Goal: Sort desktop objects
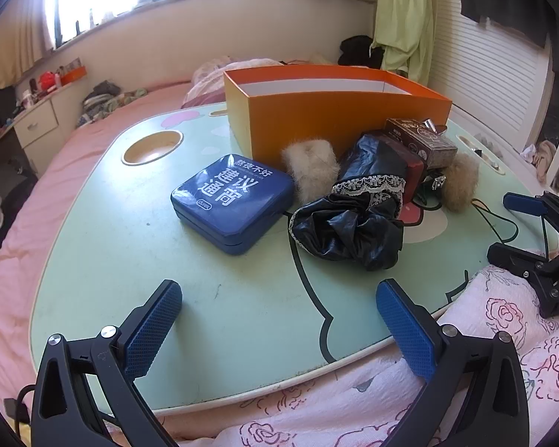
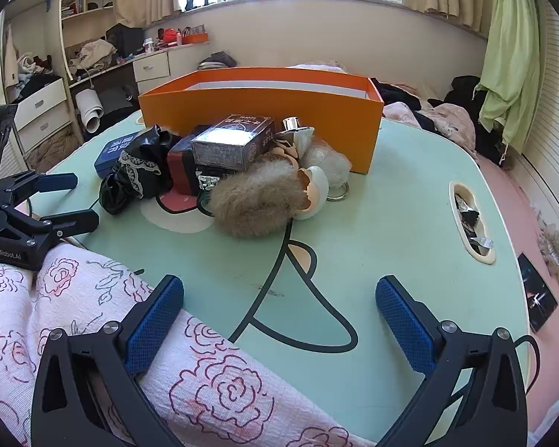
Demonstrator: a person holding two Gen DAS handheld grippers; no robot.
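An open orange box [image 1: 335,119] [image 2: 264,108] stands at the back of the pale green lap table [image 1: 130,260] [image 2: 391,223]. In front of it lie a blue tin [image 1: 233,203] [image 2: 111,151], a black lace-trimmed garment [image 1: 354,219] [image 2: 138,171], a dark red box [image 2: 180,169], a brown carton [image 1: 421,141] [image 2: 234,145], fur puffs [image 1: 311,169] [image 2: 257,197] and a white shell-like piece [image 2: 316,192]. My left gripper [image 1: 279,320] [image 2: 70,201] is open and empty near the table's front edge. My right gripper [image 2: 279,320] [image 1: 510,227] is open and empty at the front right.
A pink floral quilt [image 2: 74,316] [image 1: 484,316] laps over the table's front edge. The table has a round cup recess [image 1: 152,147] and an oblong slot [image 2: 469,219] holding small items. A black phone [image 2: 536,298] lies at the right edge. Pink bed and cluttered desk surround.
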